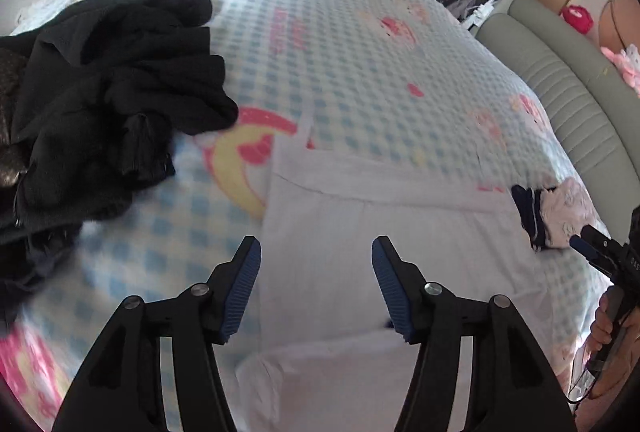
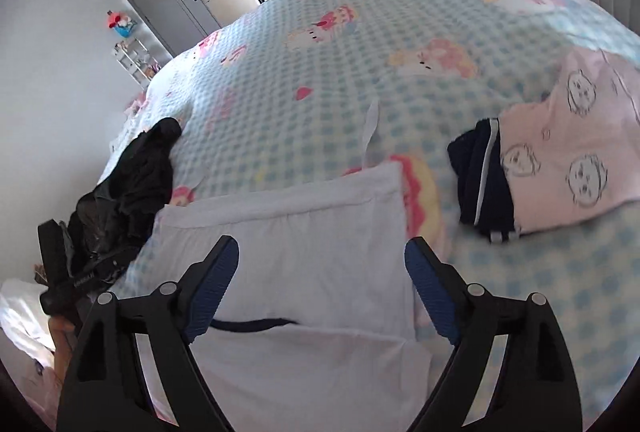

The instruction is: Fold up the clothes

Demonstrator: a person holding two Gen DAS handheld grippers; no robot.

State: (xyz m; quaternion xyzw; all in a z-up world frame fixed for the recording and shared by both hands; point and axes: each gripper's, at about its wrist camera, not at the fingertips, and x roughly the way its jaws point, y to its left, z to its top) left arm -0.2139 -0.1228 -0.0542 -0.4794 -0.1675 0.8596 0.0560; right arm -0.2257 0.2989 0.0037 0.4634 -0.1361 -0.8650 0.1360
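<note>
2 views: in the left wrist view the left tongs point(image 1: 316, 284) hang apart and empty over the white garment point(image 1: 380, 232), its long axis crossing the bed point(image 1: 360, 44); in the right wrist view the right tongs point(image 2: 322, 284) gape equally near
</note>
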